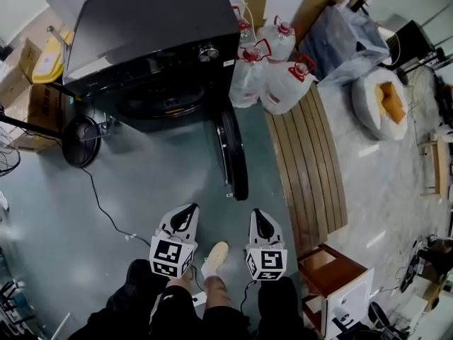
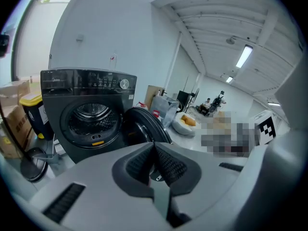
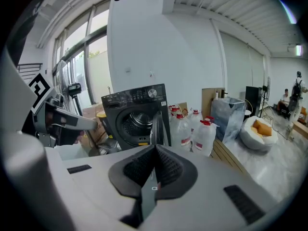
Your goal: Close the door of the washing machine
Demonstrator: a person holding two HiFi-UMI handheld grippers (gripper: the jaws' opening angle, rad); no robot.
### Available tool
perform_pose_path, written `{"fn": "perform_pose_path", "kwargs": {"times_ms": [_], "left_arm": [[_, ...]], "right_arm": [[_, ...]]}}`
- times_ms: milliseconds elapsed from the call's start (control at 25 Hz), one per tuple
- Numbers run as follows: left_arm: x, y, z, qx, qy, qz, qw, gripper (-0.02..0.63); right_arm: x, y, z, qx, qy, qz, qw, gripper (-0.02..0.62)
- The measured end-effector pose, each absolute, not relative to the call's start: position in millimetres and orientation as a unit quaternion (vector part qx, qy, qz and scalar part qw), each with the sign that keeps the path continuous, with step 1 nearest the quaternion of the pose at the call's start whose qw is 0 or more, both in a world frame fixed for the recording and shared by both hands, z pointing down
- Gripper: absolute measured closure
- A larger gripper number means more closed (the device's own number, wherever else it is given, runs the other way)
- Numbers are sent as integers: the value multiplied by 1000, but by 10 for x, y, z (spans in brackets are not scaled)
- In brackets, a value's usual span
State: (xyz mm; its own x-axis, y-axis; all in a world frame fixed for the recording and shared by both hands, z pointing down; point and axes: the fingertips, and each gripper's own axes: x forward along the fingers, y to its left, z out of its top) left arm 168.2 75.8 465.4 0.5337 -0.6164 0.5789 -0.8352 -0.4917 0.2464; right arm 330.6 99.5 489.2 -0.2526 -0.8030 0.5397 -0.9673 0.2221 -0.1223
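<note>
Grey-green floor [image 1: 141, 183] fills the middle of the head view, with a black washing machine [image 1: 152, 34] standing at its far edge against the wall. Its round door [image 1: 233, 151] hangs wide open at the machine's right front corner, edge-on and jutting out over the floor toward the person, so the drum opening [image 1: 159, 101] is bare. Clear water jugs [image 1: 287, 83] with red caps cluster just beside the machine's right side, at the far end of a slatted wooden platform [image 1: 308, 161]. Cardboard boxes [image 1: 35, 105] and a round fan base [image 1: 79, 140] sit to the machine's left. The left tongs [image 1: 190, 208] and right tongs [image 1: 256, 215] hover side by side at the floor's near edge, well apart from the door, each pressed together with nothing between.
</note>
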Motion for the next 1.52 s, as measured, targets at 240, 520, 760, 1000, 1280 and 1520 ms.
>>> {"fn": "perform_pose_path", "kwargs": {"times_ms": [240, 520, 760, 1000, 1280, 1520], "left_arm": [[1675, 669, 5187, 838, -421, 221, 269, 581], [1548, 636, 5686, 830, -423, 227, 283, 581], [1425, 719, 6000, 824, -423, 233, 295, 581], [1243, 659, 6192, 821, -425, 235, 299, 581], [1072, 628, 6258, 814, -437, 229, 307, 581], [917, 666, 6259, 807, -450, 222, 313, 581]], "right_arm": [[3287, 905, 5476, 573, -763, 224, 199, 577], [3260, 774, 6057, 555, -768, 219, 235, 471], [3272, 733, 6453, 548, -769, 205, 256, 435], [3210, 578, 6735, 536, -775, 228, 246, 399], [3165, 560, 6847, 539, -766, 227, 267, 454], [3042, 588, 6845, 538, -764, 214, 285, 514]]}}
